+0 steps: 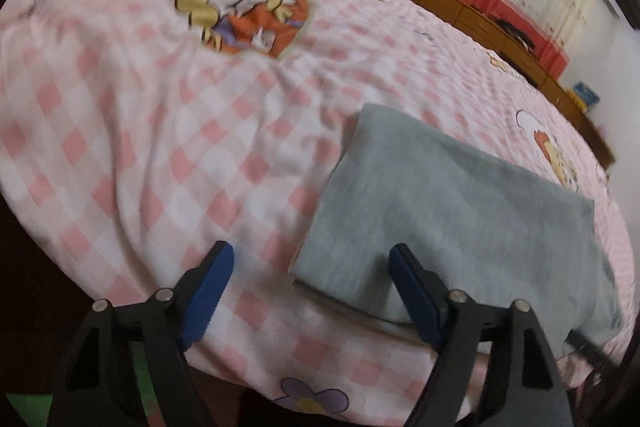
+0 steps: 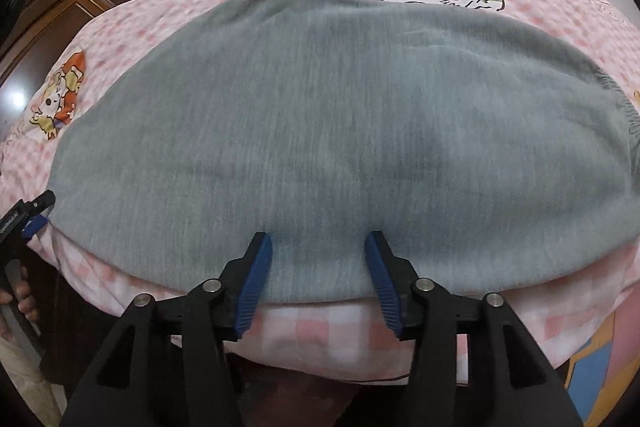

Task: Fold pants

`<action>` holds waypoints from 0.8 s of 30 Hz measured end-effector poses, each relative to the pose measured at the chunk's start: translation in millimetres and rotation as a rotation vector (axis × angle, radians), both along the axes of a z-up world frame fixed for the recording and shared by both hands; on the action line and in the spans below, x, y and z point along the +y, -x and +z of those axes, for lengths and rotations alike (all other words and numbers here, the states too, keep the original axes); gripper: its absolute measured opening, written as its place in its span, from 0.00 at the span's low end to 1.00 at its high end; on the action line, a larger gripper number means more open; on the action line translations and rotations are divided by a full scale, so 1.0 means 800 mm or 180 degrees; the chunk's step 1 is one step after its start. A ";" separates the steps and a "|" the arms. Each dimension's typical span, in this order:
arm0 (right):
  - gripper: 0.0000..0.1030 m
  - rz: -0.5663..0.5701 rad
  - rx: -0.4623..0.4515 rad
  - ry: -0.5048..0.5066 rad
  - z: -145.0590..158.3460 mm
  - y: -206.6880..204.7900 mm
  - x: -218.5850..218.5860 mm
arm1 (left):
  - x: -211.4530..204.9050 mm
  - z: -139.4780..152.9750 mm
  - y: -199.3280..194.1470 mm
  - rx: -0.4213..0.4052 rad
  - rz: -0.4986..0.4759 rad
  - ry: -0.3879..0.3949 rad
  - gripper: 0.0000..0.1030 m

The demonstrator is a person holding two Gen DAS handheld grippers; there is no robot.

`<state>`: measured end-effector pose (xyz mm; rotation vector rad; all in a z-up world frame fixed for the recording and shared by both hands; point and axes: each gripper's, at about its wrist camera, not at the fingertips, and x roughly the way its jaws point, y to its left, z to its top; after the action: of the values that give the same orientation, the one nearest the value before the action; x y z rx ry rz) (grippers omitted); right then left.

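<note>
My right gripper (image 2: 318, 259) was spread wide, with nothing between its blue fingers. It hung over the near edge of the gray pants (image 2: 320, 131). My left gripper (image 1: 310, 285) was spread wide too and held nothing. It sat at the pants' left corner, down at 8 o'clock in the right view. The pants lay as a flat folded pile on the pink checked bed sheet (image 1: 140, 147), close to the near edge of the bed. The stretchy waist (image 2: 624, 107) showed at 3 o'clock. I think one more fold was maybe left. If I had pinched only the top layer, the pile could have come apart. If I had grabbed too deep, I could have caught the sheet and pulled it up too.
</note>
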<state>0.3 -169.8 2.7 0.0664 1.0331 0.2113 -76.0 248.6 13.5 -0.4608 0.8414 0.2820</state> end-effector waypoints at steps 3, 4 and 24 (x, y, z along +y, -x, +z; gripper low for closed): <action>0.52 0.0008 -0.0025 -0.0018 -0.001 0.003 0.000 | 0.000 0.000 0.003 -0.0076 0.0024 0.0058 0.73; 0.52 0.0010 -0.0036 -0.0020 -0.001 0.003 0.000 | -0.002 0.003 0.005 -0.0107 0.0015 0.0061 0.67; 0.54 0.0072 -0.0199 -0.0013 -0.003 0.010 0.004 | -0.005 0.008 0.006 -0.0384 -0.0159 0.0570 0.19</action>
<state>-7.9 -166.7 0.6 0.0517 0.9714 0.2346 -81.1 244.9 20.0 -0.6169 0.7619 0.1314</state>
